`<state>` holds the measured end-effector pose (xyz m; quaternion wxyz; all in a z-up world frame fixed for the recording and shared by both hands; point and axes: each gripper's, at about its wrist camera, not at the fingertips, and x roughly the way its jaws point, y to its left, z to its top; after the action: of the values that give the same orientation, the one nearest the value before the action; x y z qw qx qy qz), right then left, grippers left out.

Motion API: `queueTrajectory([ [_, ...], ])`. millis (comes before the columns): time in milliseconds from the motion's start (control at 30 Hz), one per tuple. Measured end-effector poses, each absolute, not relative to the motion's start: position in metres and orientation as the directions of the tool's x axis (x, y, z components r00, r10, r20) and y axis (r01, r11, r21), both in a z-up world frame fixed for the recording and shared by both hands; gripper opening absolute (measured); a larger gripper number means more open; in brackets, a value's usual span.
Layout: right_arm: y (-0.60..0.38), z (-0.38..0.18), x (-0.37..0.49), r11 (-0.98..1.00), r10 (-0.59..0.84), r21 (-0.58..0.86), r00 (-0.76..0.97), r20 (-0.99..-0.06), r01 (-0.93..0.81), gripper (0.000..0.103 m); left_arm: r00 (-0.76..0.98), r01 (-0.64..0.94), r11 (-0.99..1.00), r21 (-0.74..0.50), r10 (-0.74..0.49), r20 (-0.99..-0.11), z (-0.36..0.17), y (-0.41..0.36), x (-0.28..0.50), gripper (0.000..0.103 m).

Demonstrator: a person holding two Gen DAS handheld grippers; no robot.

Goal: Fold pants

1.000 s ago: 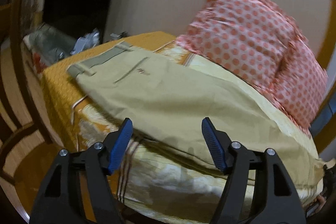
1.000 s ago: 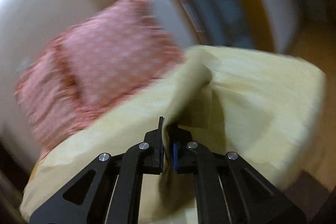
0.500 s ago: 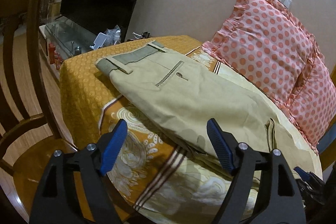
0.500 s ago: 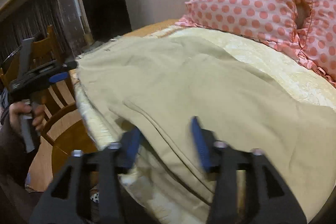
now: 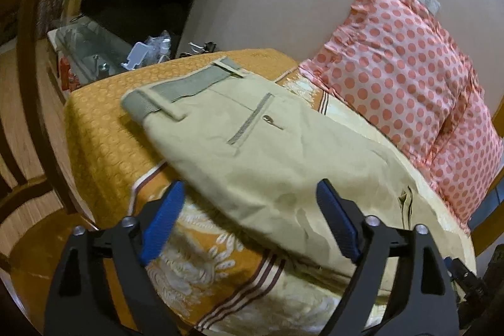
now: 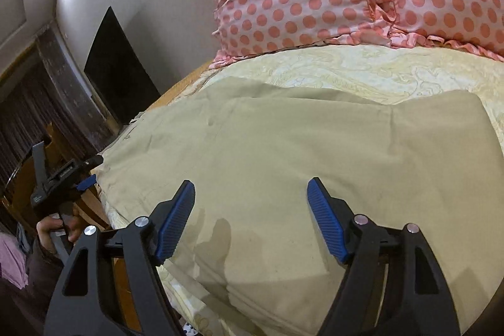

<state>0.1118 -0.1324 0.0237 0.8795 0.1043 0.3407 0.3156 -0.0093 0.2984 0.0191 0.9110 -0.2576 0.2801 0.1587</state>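
Khaki cotton pants (image 5: pixel 252 153) lying flat along the bed with the orange and cream patterned bedspread (image 5: pixel 104 128), waistband toward the orange end, legs running beside the pink polka-dot frilled pillows (image 5: pixel 400 77). Left gripper (image 5: pixel 249 225) with blue pads spread wide, empty, poised over the near edge of the pants. Right gripper (image 6: pixel 250 219) likewise wide apart and empty, above the leg fabric.

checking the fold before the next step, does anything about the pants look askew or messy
Mostly tidy. The pants lie folded flat on the bedspread, but at a slant to the bed edge, and a small flap sticks up near the leg end. Both the left claw and the right claw are open and hold nothing.
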Motion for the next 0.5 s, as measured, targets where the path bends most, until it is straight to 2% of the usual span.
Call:
queueTrajectory([
  [67, -0.128, 0.020, 0.108, 0.779, 0.627, 0.398, 0.567, -0.534, -0.485, 0.078, 0.784, -0.431, 0.817, -0.383, 0.129, -0.607, 0.020, 0.298, -0.002, 0.091],
  [167, -0.122, 0.019, 0.099, 0.776, 0.630, 0.399, 0.574, -0.524, -0.488, 0.081, 0.790, -0.419, 0.780, -0.464, 0.061, -0.610, 0.022, 0.303, 0.007, 0.090],
  [200, -0.121, 0.019, 0.099, 0.775, 0.631, 0.400, 0.576, -0.520, -0.488, 0.083, 0.795, -0.425, 0.753, -0.503, 0.044, -0.605, 0.022, 0.307, 0.008, 0.087],
  [233, -0.120, 0.018, 0.099, 0.775, 0.632, 0.401, 0.577, -0.518, -0.488, 0.083, 0.801, -0.425, 0.723, -0.545, 0.020, -0.599, 0.021, 0.312, 0.008, 0.079],
  [267, -0.118, 0.017, 0.101, 0.774, 0.632, 0.400, 0.577, -0.517, -0.490, 0.083, 0.804, -0.431, 0.694, -0.576, 0.006, -0.595, 0.020, 0.317, 0.008, 0.076],
  [333, -0.119, 0.017, 0.099, 0.767, 0.642, 0.408, 0.571, -0.512, -0.495, 0.083, 0.818, -0.452, 0.592, -0.668, -0.025, -0.575, 0.015, 0.335, 0.005, 0.052],
  [367, -0.120, 0.017, 0.099, 0.762, 0.648, 0.416, 0.569, -0.507, -0.497, 0.083, 0.823, -0.462, 0.536, -0.707, -0.038, -0.567, 0.009, 0.344, 0.003, 0.045],
  [400, -0.121, 0.017, 0.098, 0.757, 0.653, 0.422, 0.567, -0.502, -0.498, 0.083, 0.834, -0.469, 0.467, -0.750, -0.045, -0.549, 0.002, 0.354, 0.000, 0.025],
  [433, -0.122, 0.018, 0.096, 0.754, 0.657, 0.427, 0.565, -0.499, -0.500, 0.083, 0.839, -0.474, 0.427, -0.770, -0.048, -0.543, -0.004, 0.360, -0.002, 0.013],
  [500, -0.126, 0.019, 0.093, 0.740, 0.673, 0.440, 0.555, -0.488, -0.510, 0.083, 0.841, -0.474, 0.413, -0.778, -0.050, -0.539, -0.009, 0.363, 0.001, 0.010],
])
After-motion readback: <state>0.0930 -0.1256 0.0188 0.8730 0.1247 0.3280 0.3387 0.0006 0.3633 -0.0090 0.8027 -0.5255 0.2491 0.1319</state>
